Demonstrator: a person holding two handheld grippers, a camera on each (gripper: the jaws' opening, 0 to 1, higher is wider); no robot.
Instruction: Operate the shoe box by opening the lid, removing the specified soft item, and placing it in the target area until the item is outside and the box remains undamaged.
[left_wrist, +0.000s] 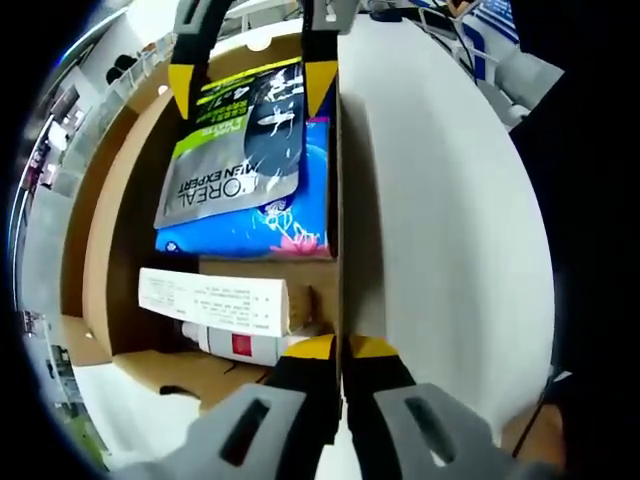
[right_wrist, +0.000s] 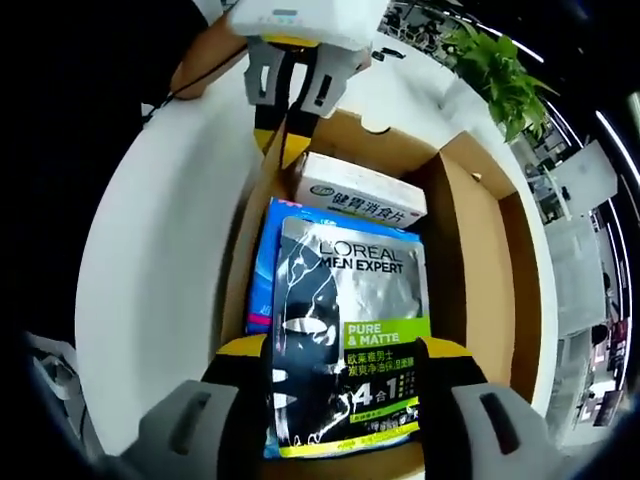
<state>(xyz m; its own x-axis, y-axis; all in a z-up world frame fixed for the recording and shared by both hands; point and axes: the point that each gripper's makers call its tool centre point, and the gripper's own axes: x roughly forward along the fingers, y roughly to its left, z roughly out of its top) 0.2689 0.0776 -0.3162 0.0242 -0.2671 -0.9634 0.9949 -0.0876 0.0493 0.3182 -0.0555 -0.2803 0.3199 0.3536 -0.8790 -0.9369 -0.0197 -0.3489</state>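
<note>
An open cardboard shoe box lies on a white table. On top inside it is a silver L'Oreal Men Expert soft sachet, lying over a blue packet. My right gripper stands open, one jaw at each long edge of the sachet's green end. My left gripper is shut on the box's side wall at the other end.
A white medicine carton and a white bottle with a red label lie in the box beyond the sachet. The lid hangs open on the far side. A potted plant stands past the table. A person's arm holds the left gripper.
</note>
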